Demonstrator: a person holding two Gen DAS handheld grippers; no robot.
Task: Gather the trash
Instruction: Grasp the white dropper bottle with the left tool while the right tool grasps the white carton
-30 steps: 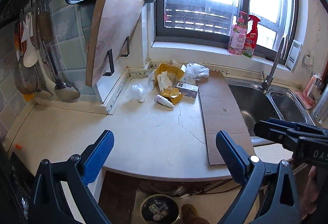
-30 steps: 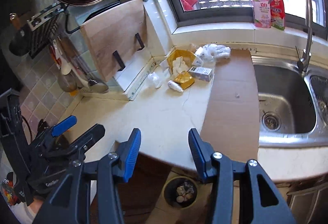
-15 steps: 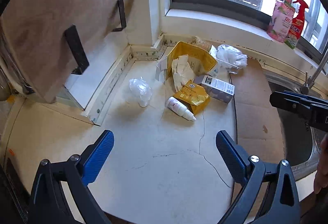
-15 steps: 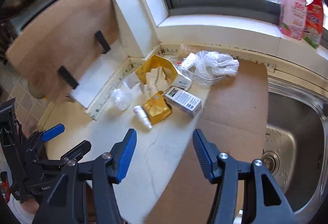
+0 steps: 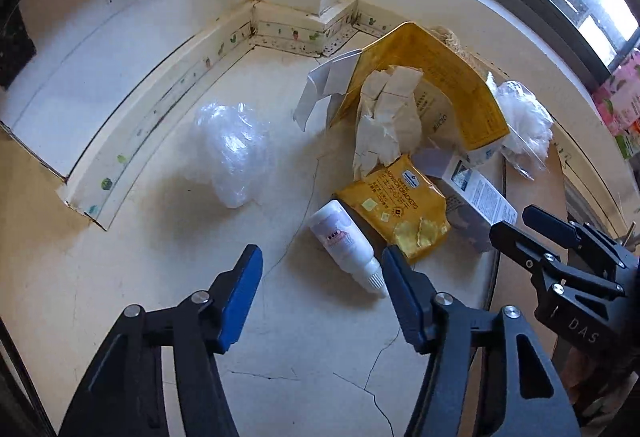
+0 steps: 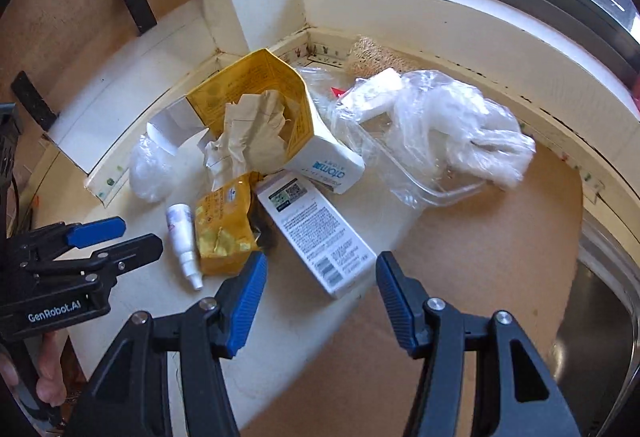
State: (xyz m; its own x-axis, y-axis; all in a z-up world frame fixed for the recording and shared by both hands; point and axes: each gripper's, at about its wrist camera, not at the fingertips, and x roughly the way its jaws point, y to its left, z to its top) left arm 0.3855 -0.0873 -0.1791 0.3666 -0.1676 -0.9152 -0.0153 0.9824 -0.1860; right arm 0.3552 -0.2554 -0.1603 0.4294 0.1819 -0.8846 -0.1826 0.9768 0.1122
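Partly hidden: small white bottle, nozzle behind left gripper finger, lower centre; lying beside yellow cracker packet. Left gripper and right gripper both agape, empty.

Both handheld devices point forward and downward; the left gripper is spread wide, its blue-padded fingers parted and holding nothing; the right gripper is likewise agape, blue pads well apart and empty; each tool appears at the edge of the other's view, the right one's black fingers to the left camera's right, the left one's to the right camera's left; bare fingertips of the left hand curl around that tool's handle.
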